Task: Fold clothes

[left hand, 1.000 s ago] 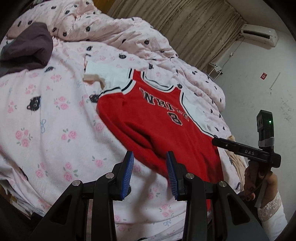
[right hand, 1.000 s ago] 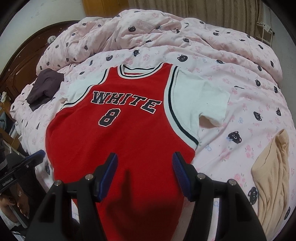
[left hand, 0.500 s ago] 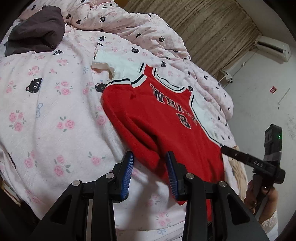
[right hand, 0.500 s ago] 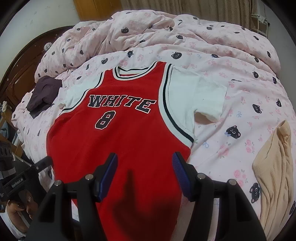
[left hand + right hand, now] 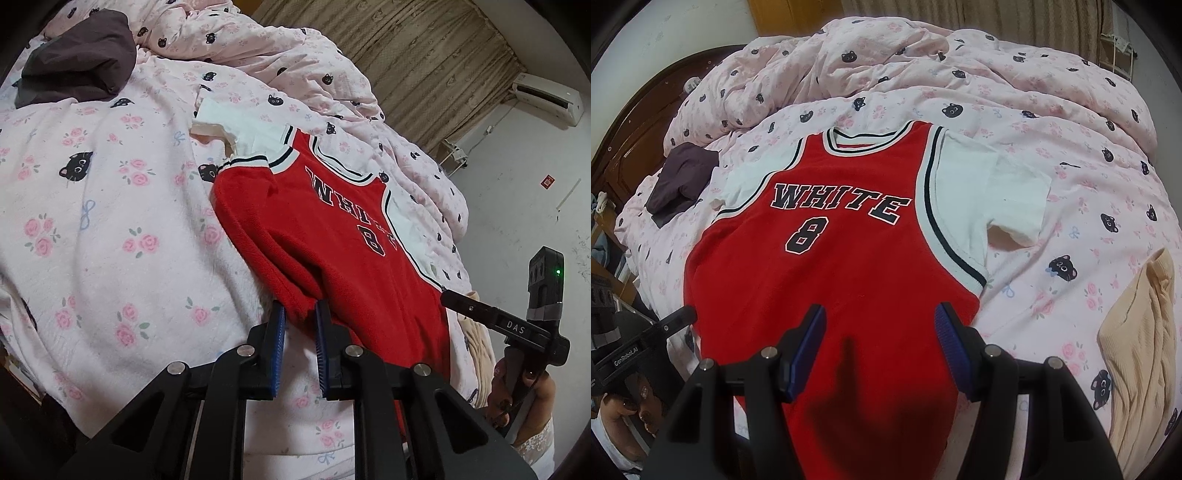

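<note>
bed: wide bed (image 5: 1071,155) under a pink quilt with roses and black cat faces, bunched up along the far side; carries every garment here.
jersey: red knit basketball jersey (image 5: 849,266) with white sleeves, "WHITE" and "8" on the chest; lies flat, front up, mid-bed, collar toward the bunched quilt, hem toward the tools.
beige garment: ribbed beige garment (image 5: 1137,339) crumpled at the bed's right edge, well apart from the jersey.
dark garment: dark purple-grey cloth (image 5: 681,177) in a heap on the left side near the headboard, just beyond the jersey's left sleeve.
left tool: left tool (image 5: 299,314) at the jersey's lower left corner, blue pads nearly together, pinching a raised fold of the red hem between them.
right tool: right tool (image 5: 881,328) spread wide above the lower middle of the jersey, nothing between the pads; its shadow falls on the red fabric.
containers: cannot tell of any on the bed.
</note>
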Demonstrator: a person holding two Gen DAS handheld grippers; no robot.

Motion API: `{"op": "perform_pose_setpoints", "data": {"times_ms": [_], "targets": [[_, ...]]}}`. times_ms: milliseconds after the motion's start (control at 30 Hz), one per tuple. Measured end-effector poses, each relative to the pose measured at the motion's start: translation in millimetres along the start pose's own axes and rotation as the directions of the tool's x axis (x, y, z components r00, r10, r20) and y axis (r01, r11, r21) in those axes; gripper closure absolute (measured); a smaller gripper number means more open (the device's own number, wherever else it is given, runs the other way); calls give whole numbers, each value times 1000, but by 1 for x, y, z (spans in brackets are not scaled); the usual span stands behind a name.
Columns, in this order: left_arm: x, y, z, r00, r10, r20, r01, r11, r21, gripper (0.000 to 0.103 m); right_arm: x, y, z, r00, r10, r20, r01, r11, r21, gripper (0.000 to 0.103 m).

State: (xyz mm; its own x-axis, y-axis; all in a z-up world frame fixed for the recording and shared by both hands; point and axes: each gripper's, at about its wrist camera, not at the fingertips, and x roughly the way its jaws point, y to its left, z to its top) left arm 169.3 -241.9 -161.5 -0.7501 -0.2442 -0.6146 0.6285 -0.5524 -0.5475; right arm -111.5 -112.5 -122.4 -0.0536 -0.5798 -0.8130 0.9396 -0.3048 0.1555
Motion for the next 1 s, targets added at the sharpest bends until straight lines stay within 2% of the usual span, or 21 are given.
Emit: {"op": "perform_pose_setpoints", "data": {"times_ms": [67,267,500,767,1000], "targets": [[-1,-1,1,1000,-1,2,1,1000,13,100,1,1,0,1000,-2,-3,2,1000,-2,40],[-10,1,7,1000,-9,-1,9,1000,15,101,6,0,-2,1000,-14,-24,14,1000,-1,40],[-33,11,12,1000,6,3,-6,1000,16,101,22,-11,-8,993,-50,-106,54,998,38,40],[-65,40,24,997,82,7,-82,996,-29,101,34,-16,-13,985,-64,-159,72,996,48,40],[-81,61,35,981,192,20,-191,981,-44,103,38,-14,-15,982,-79,-173,87,996,36,40]]}}
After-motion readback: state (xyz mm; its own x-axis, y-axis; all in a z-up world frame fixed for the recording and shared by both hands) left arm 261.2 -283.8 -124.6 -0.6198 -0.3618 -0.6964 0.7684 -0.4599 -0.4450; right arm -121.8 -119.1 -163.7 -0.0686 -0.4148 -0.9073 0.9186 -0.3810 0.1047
